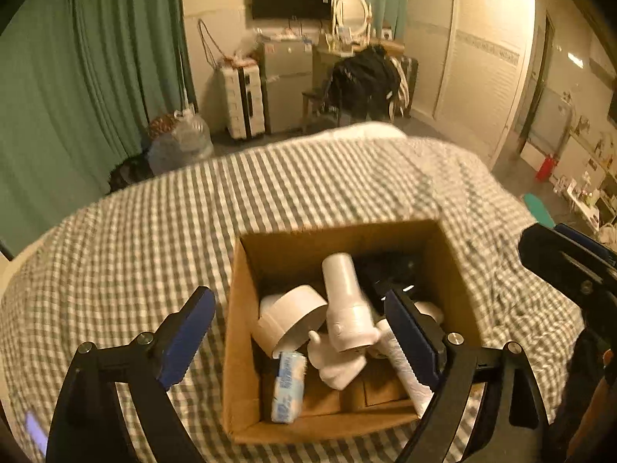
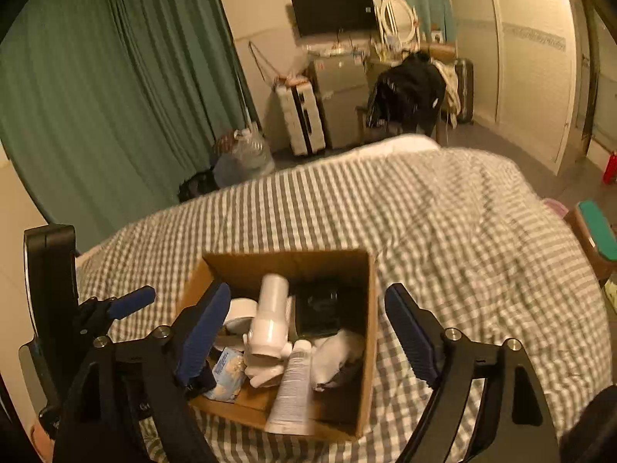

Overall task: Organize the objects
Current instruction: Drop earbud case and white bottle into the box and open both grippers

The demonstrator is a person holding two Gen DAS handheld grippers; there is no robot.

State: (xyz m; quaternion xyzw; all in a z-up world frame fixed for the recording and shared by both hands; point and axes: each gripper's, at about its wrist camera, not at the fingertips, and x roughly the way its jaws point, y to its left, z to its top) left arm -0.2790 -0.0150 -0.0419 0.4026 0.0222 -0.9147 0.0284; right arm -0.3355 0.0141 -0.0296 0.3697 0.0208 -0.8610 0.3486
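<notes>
Hovering lower frame, both empty: left claw (image 1: 299, 333) and right claw (image 2: 308, 333) spread wide over box (image 1: 246, 347), ready to pick.

Legible text: none showing; blue print on the tissue pack (image 1: 286, 390) in the box (image 1: 246, 405) and fine print on the white tube (image 2: 292, 393) are appearing only as blurred marks, too small to be read.
</notes>
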